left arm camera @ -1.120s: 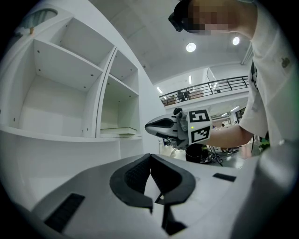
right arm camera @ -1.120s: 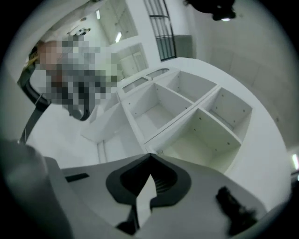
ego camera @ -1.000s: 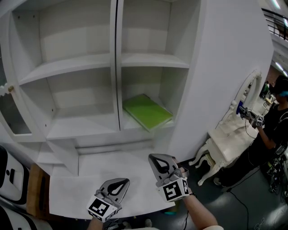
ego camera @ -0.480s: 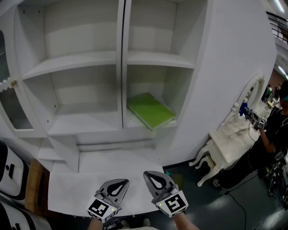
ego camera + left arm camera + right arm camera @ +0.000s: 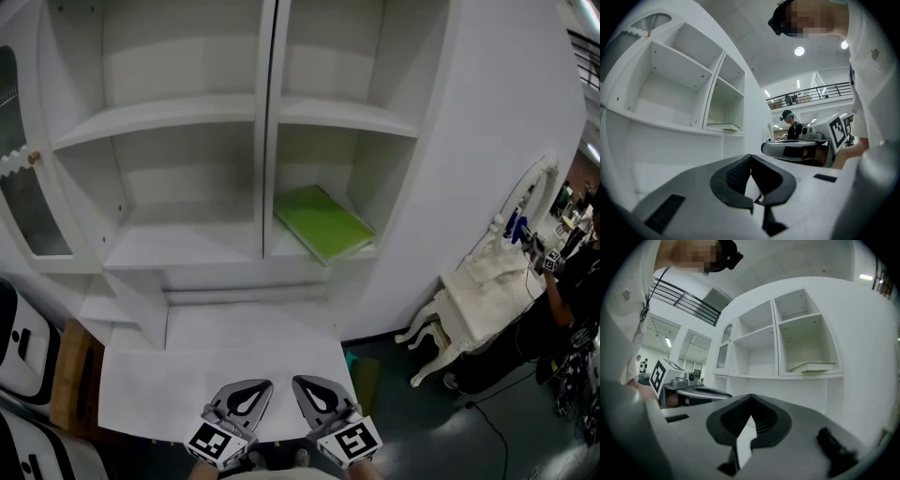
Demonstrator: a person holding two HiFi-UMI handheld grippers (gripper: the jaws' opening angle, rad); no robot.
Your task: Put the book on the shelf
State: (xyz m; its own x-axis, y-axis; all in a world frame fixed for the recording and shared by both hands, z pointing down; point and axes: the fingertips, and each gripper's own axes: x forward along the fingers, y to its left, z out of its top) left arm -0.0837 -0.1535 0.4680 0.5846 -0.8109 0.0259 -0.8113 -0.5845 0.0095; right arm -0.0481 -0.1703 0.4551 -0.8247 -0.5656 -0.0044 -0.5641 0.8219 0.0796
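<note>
The green book [image 5: 323, 223] lies flat in the shelf's [image 5: 187, 255] lower right compartment, so the left gripper [image 5: 242, 401] and right gripper [image 5: 319, 398], jaws together and empty, are best held low over the bench [image 5: 178, 370], well clear of it.

A tall white shelf unit [image 5: 267, 141] fills most of the head view. A central upright splits its open compartments. An arched glass door [image 5: 28, 211] stands at its left and a broad white side panel [image 5: 487, 141] at its right. A white worktop [image 5: 225, 370] juts out below it, just beside a strip of brown wood [image 5: 67, 375]. The floor [image 5: 469, 431] is dark grey. An ornate white chair [image 5: 469, 300] with curved legs stands to the right, with a person [image 5: 562, 319] near it. Overhead, round ceiling lights [image 5: 800, 50] glow on a white ceiling, above a railed balcony [image 5: 811, 93].
</note>
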